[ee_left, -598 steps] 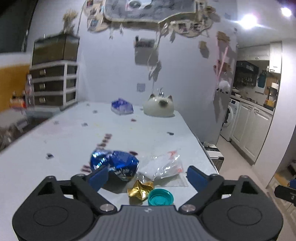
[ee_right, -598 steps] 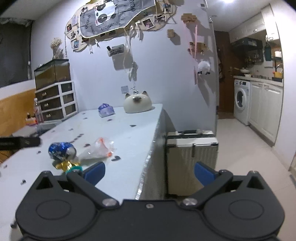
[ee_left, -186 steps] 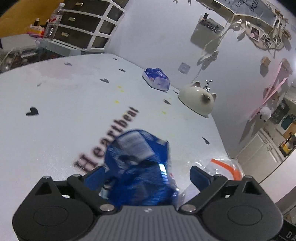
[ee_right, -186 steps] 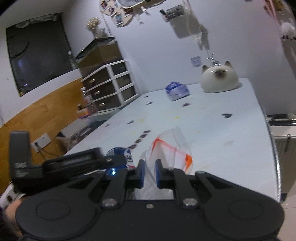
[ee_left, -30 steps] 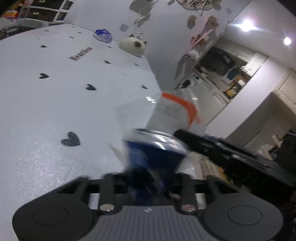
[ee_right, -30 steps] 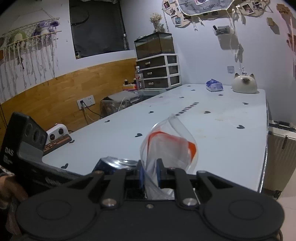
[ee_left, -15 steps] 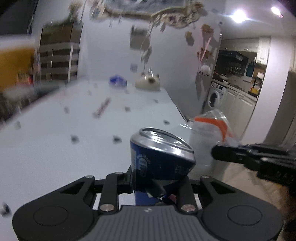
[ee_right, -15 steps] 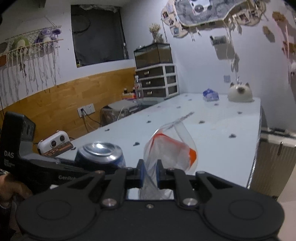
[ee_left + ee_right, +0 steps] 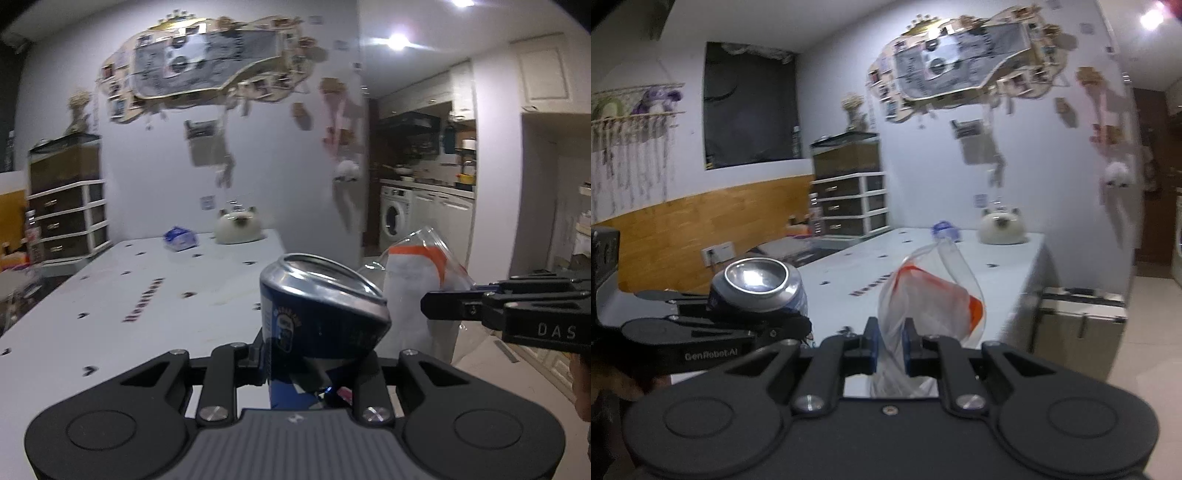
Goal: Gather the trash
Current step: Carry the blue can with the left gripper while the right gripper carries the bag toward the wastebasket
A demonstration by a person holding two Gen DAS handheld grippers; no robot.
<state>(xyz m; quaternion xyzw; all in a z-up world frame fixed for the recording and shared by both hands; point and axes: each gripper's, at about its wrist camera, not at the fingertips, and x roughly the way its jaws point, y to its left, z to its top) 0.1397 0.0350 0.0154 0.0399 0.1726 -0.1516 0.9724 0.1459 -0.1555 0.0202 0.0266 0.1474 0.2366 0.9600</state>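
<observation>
Here the left gripper (image 9: 316,363) is clamped on a crushed blue drink can (image 9: 317,314), held off the tabletop (image 9: 122,295) with its silver end tilted up. In the right wrist view the same can (image 9: 757,286) sits at the left, level with the mouth of the bag.

The right gripper (image 9: 889,349) is pinched narrow on a clear plastic bag with an orange strip (image 9: 929,299), whose upper part stands above the fingertips with its mouth open. In the left wrist view the bag (image 9: 417,291) hangs just right of the can, near it but apart, with the right gripper (image 9: 443,306) reaching in from the right edge of the picture.

Both grippers are at the near right corner of the white tabletop, whose right edge runs away toward the far wall. Beyond that edge lies bare floor, with a pale suitcase (image 9: 1078,325) standing against the table's side and a washing machine (image 9: 395,218) farther off in the kitchen.

At the far end of the tabletop sit a cat-shaped white ornament (image 9: 240,229) and a blue tissue pack (image 9: 180,238), well apart from the grippers. A drawer unit (image 9: 68,221) stands past the far left corner.
</observation>
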